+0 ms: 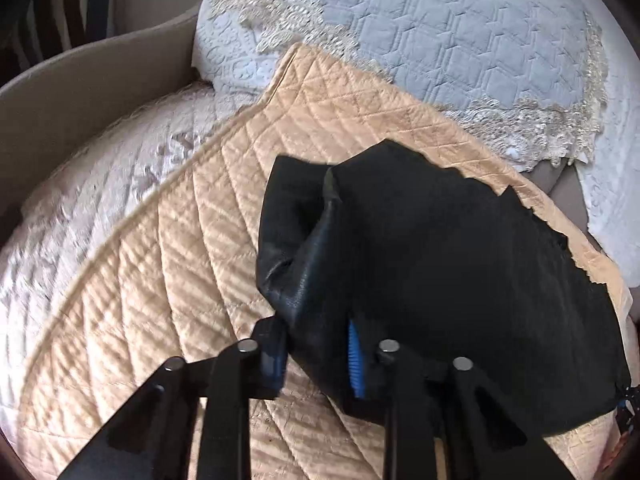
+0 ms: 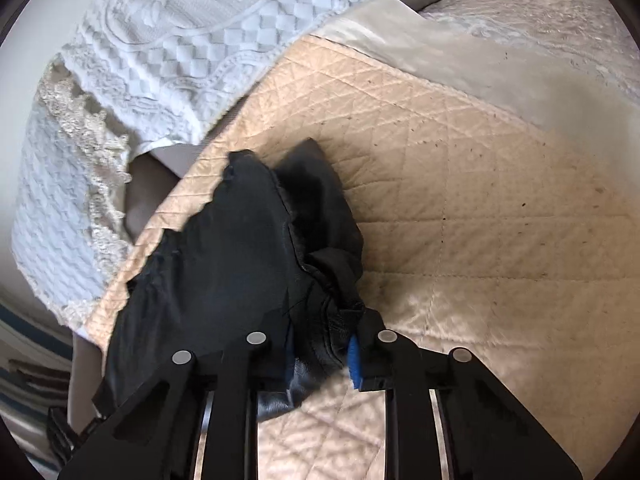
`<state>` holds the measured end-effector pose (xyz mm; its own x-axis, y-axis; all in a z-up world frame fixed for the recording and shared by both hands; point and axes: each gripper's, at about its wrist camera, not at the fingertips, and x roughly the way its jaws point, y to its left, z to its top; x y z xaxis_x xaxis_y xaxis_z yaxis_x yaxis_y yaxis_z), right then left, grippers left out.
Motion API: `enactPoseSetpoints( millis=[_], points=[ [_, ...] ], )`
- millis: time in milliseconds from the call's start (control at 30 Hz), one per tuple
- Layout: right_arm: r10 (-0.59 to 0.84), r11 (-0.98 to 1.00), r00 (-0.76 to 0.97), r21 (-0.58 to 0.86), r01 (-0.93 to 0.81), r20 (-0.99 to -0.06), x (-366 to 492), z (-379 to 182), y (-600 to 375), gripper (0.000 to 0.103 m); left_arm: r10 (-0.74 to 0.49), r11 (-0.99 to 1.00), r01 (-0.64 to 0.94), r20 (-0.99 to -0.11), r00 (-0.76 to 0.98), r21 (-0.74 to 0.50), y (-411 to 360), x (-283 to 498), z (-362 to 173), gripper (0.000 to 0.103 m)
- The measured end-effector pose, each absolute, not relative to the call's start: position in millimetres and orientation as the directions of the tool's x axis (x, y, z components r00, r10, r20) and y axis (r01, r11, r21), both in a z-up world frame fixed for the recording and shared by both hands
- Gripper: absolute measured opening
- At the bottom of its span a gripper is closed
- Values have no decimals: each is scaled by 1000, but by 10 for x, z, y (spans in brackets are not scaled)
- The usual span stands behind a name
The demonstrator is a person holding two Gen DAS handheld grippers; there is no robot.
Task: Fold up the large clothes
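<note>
Closest to the lens were our own claws. The left gripper [image 1: 316,354] had its blue pads [image 1: 353,358] pinched on a gathered edge of the black garment [image 1: 440,264], w/ cloth bunched between the jaws and draping away ahead and to its right. The right gripper [image 2: 320,356] was likewise clamped on the same garment [image 2: 240,248], a shiny crumpled edge caught between its pads, the rest spreading ahead and to its left. No earlier view was given, so we say nothing on how the jaws got there.

The garment lay on the peach quilted mat [image 1: 168,240], directly beyond both claws, w/ part of it lifted where we held it. Beyond the mat, further from the left claw, sat a white quilted cover w/ lace trim [image 1: 440,40]; a beige sofa arm [image 1: 80,80] stood off to its left.

Our read: we were at the grasp stage of a fold, both edges pinched, cloth not yet carried over. The next move prob. called for lifting both held edges together, keeping them level and taut, then laying them across onto the far part of the garment w/o dragging the mat. Slick fabric might slip from the pads.
</note>
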<state>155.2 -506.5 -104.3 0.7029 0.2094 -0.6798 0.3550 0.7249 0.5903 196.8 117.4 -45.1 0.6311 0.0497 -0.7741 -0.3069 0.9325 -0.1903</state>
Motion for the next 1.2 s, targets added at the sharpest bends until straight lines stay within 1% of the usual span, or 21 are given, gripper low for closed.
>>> enactPoseSetpoints(
  millis=[67,200,367,467,567,633,700,733,833,900,933,967,1000,1033,1067,1100,1133,1167,1200],
  points=[
    [228,729,703,596,335,-674,1434,-947,-5065,19,37,938,-286,-761,648,-198,1175,1878,-304,19],
    [246,726,686,599,338,-684,946,-810,-5057,19,-7,945,-241,-752,659,-220,1138,1497,-110,18],
    [247,727,651,581,366,-718,246,-791,-5048,19,-55,938,-228,-764,643,-260,1224,772,-119,18],
    [246,722,634,575,385,-733,2,-851,-5069,19,-75,932,-231,-772,631,-279,1259,408,-194,19],
    [266,725,603,568,389,-752,46,-1010,-5128,23,-75,942,-219,-798,599,-253,1245,380,-334,22],
    [267,738,596,558,378,-757,99,-976,-5132,27,-79,950,-199,-804,590,-240,1234,417,-303,24],
    [250,763,622,546,345,-742,57,-794,-5117,31,-86,955,-177,-793,603,-237,1231,365,-157,27],
    [227,786,637,525,327,-736,21,-688,-5104,33,-84,959,-165,-785,614,-231,1231,313,-78,30],
    [154,839,691,463,286,-706,-68,-424,-5048,35,-59,969,-142,-750,659,-201,1217,143,153,30],
    [193,846,719,485,222,-667,-21,-345,-4964,35,-70,978,-93,-710,700,-189,1127,136,293,30],
    [255,851,714,502,155,-652,99,-343,-4857,35,-98,978,-58,-688,719,-199,1062,171,340,30],
    [283,854,707,506,123,-648,179,-362,-4806,35,-134,977,-16,-666,734,-214,987,237,359,30],
    [351,851,687,523,50,-636,356,-428,-4702,35,-185,972,40,-649,738,-232,893,346,330,30],
    [401,839,667,544,8,-629,484,-501,-4666,35,-224,966,81,-643,733,-245,827,466,260,30],
    [436,828,640,560,-11,-632,666,-624,-4659,35,-226,967,85,-650,725,-242,782,621,135,30],
    [441,829,632,559,-15,-637,757,-693,-4668,35,-213,971,77,-663,718,-228,759,738,23,30],
    [437,839,624,544,-23,-648,922,-851,-4732,35,-199,974,66,-682,704,-216,766,867,-121,30],
    [427,844,617,537,-8,-662,976,-949,-4793,33,-163,981,38,-711,684,-188,803,1016,-318,30],
    [420,841,603,541,22,-678,1058,-1095,-4894,16,-116,988,1,-738,664,-154,852,1105,-480,23]
  ],
)
